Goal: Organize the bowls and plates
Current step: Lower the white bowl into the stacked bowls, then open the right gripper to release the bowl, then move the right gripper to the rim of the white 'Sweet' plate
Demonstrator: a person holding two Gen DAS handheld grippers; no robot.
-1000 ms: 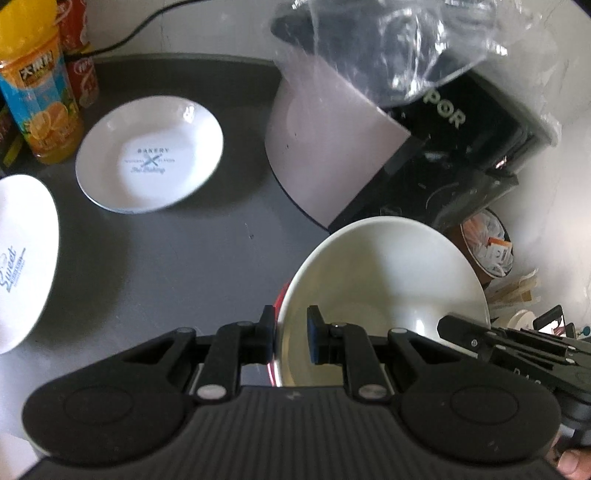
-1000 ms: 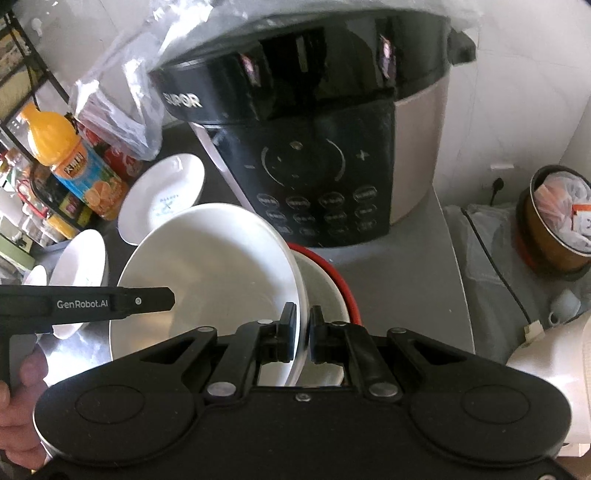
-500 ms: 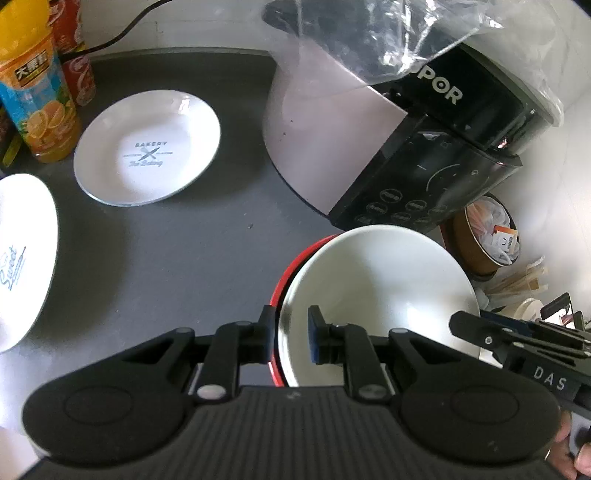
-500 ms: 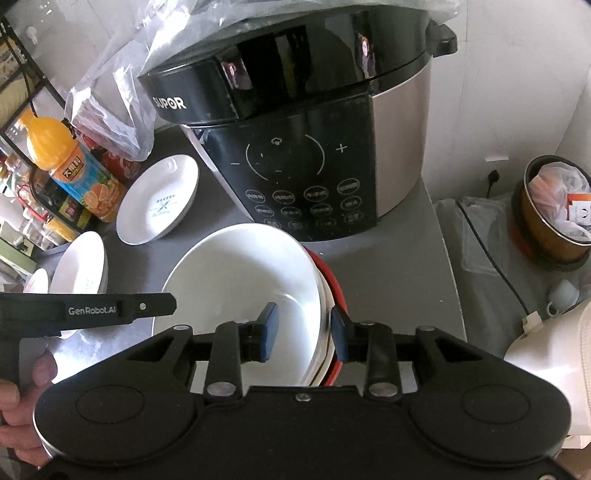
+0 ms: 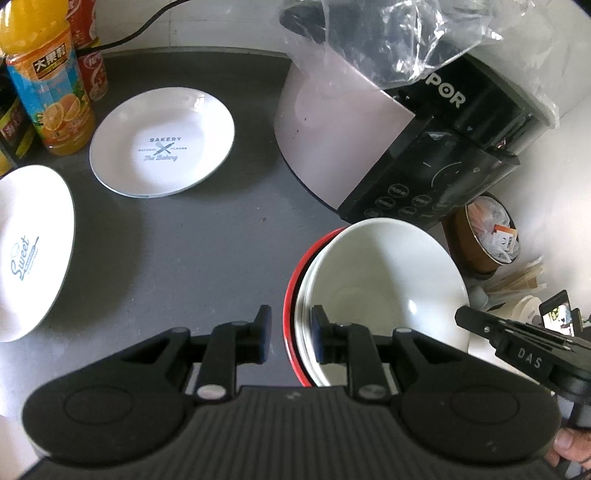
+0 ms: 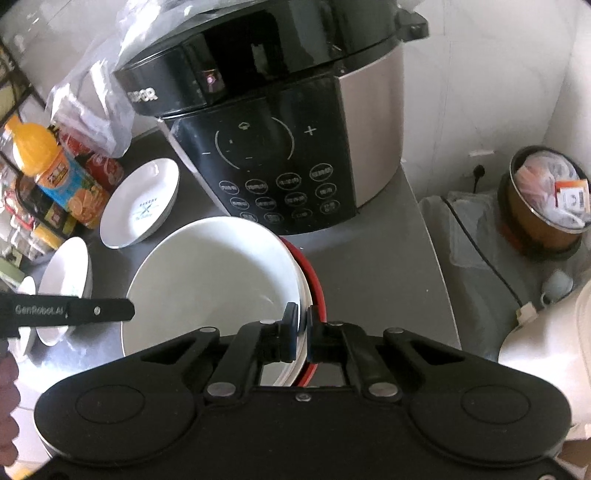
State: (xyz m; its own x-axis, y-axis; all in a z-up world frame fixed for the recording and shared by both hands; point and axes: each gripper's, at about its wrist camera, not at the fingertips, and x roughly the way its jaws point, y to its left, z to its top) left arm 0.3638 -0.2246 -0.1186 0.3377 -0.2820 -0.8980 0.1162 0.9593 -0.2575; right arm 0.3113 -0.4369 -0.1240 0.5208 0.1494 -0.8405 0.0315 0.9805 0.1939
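A white bowl [image 5: 384, 280] sits nested in a stack with a red-rimmed bowl [image 5: 291, 295] on the grey counter in front of a rice cooker; the stack also shows in the right wrist view [image 6: 214, 280]. My left gripper [image 5: 289, 334] is open, its jaws straddling the stack's near rim. My right gripper [image 6: 300, 329] is shut on the white bowl's rim at the stack's right side. A "Bakery" plate [image 5: 162, 142] and a "Sweet" plate [image 5: 29, 251] lie to the left.
The black rice cooker [image 6: 280, 122] with a plastic bag [image 5: 406, 33] on top stands behind the stack. An orange juice bottle [image 5: 48, 92] and red cans [image 5: 90, 48] stand at the far left. A brown bin [image 6: 546, 206] sits below right.
The white bowl has come down into the red-rimmed stack. My left gripper has opened off its rim. My right gripper opened half a second ago and has shut on the rim again.
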